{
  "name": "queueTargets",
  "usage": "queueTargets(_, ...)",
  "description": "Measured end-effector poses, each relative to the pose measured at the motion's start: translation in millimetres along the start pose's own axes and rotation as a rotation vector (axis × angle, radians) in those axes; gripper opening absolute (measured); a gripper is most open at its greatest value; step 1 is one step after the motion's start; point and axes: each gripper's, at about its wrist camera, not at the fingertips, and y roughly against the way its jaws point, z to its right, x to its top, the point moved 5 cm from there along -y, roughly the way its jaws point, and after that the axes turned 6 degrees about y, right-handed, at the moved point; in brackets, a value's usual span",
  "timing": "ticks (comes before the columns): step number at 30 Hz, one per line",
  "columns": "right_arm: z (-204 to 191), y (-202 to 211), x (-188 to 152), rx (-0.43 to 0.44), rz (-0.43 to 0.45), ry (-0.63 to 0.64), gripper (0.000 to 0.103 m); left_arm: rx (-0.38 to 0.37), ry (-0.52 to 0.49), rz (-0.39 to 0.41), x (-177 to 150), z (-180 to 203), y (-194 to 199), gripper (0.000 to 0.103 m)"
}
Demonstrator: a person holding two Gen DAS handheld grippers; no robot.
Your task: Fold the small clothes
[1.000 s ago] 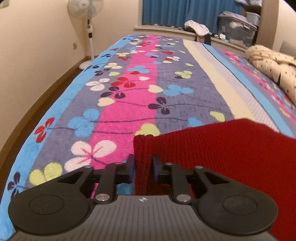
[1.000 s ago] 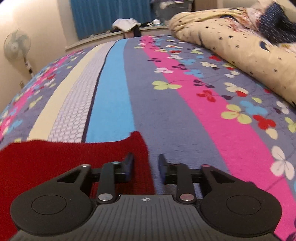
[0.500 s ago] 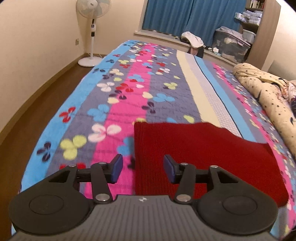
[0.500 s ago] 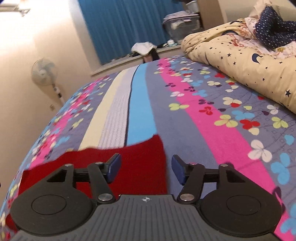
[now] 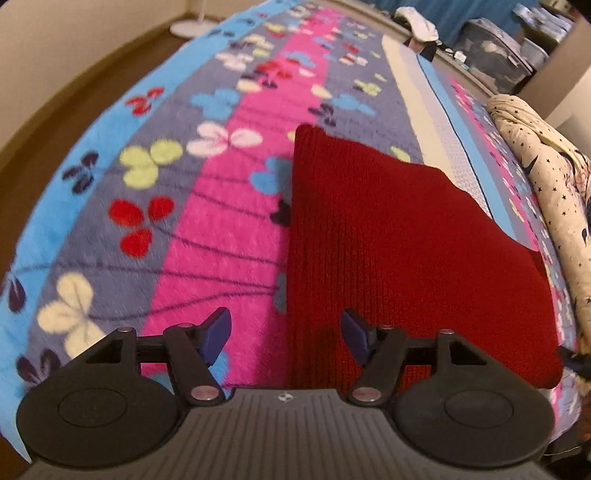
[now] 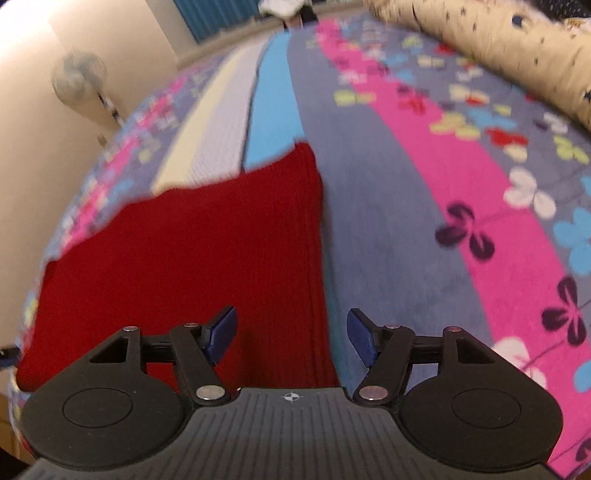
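A dark red knitted garment (image 5: 399,258) lies flat as a folded rectangle on the flowered bedspread (image 5: 207,221). My left gripper (image 5: 284,334) is open and empty, hovering over the garment's near left edge. The garment also shows in the right wrist view (image 6: 207,258). My right gripper (image 6: 291,336) is open and empty, hovering over the garment's near right edge. The near edge of the garment is hidden under both gripper bodies.
A cream star-print duvet (image 5: 554,177) is bunched along the right side of the bed (image 6: 498,48). A standing fan (image 6: 79,79) is by the wall. Storage boxes (image 5: 491,33) and white cloth (image 5: 417,22) sit beyond the bed's far end. Floor (image 5: 55,96) lies left of the bed.
Both grippers opened and let go of the red garment's far corners, then pulled back toward its near edge and dropped lower. The garment now lies flat, folded.
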Motion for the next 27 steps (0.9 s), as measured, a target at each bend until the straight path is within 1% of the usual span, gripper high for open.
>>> queueTargets(2, -1.3, -7.9, -2.6, -0.019, -0.033, 0.027, 0.068, -0.006, -0.007, -0.022, -0.8, 2.4, -5.3, 0.071)
queueTargets(4, -2.3, -13.5, -4.4, -0.028, -0.051, 0.046, 0.07, 0.005, -0.033, -0.038, -3.6, 7.9, -10.9, 0.071)
queueTargets(8, -1.6, -19.8, -5.9, -0.012, -0.08, 0.043, 0.071, 0.024, -0.081, -0.057, -7.3, 14.8, -17.8, 0.07)
queueTargets(9, -2.0, -20.7, -6.8, -0.009, -0.085, 0.042, 0.071, 0.024, -0.087, -0.058, -7.5, 15.9, -18.6, 0.069)
queueTargets(10, -2.4, -21.0, -7.2, -0.007, -0.088, 0.042, 0.07, 0.021, -0.092, -0.059, -7.7, 16.8, -19.8, 0.065)
queueTargets(11, -3.3, -21.1, -7.8, -0.004, -0.091, 0.044, 0.07, 0.011, -0.098, -0.064, -8.1, 18.0, -20.0, 0.055)
queueTargets(12, -3.8, -21.3, -7.5, 0.003, -0.093, 0.046, 0.069, -0.006, -0.106, -0.072, -9.2, 20.0, -20.6, 0.041)
queueTargets(13, -4.7, -21.6, -7.7, 0.014, -0.098, 0.049, 0.066, -0.016, -0.116, -0.076, -10.0, 22.4, -20.8, 0.037)
queueTargets(14, -6.2, -21.3, -8.3, 0.026, -0.099, 0.053, 0.06, -0.009, -0.136, -0.069, -10.8, 24.1, -20.3, 0.031)
queueTargets(15, -7.1, -21.0, -8.0, 0.038, -0.098, 0.057, 0.055, 0.002, -0.163, -0.062, -12.1, 25.9, -19.9, 0.023)
queueTargets(16, -8.7, -20.2, -8.2, 0.059, -0.098, 0.06, 0.043, 0.005, -0.177, -0.06, -13.2, 26.8, -20.0, 0.02)
queueTargets(17, -10.0, -19.3, -8.3, 0.069, -0.096, 0.067, 0.034, 0.001, -0.18, -0.057, -13.4, 27.0, -19.8, 0.017)
queueTargets(18, -10.9, -18.1, -8.3, 0.068, -0.091, 0.082, 0.027, -0.001, -0.183, -0.052, -13.3, 27.1, -18.3, 0.016)
queueTargets(19, -11.5, -16.8, -7.5, 0.068, -0.084, 0.096, 0.018, -0.003, -0.188, -0.042, -13.2, 27.3, -16.1, 0.016)
queueTargets(20, -10.9, -15.1, -6.4, 0.077, -0.076, 0.095, 0.014, -0.008, -0.192, -0.031, -12.7, 27.2, -13.3, 0.015)
queueTargets(22, -5.9, -5.0, -1.0, 0.096, -0.032, 0.059, 0.013, -0.033, -0.183, 0.01, -9.9, 25.7, -2.4, 0.014)
queueTargets(23, -2.2, 4.5, 2.9, 0.115, 0.012, 0.027, 0.012, -0.061, -0.162, 0.035, -7.7, 23.0, 5.8, 0.014)
queueTargets(25, 3.7, 28.9, 9.2, 0.192, 0.114, -0.043, 0.012, -0.132, -0.127, 0.077, -5.1, 18.1, 22.0, 0.014)
queueTargets(26, 6.8, 35.9, 9.1, 0.211, 0.135, -0.056, 0.012, -0.143, -0.128, 0.086, -4.9, 16.1, 27.0, 0.014)
queueTargets(27, 10.4, 36.6, 7.0, 0.203, 0.123, -0.059, 0.012, -0.134, -0.14, 0.079, -5.8, 14.2, 26.9, 0.014)
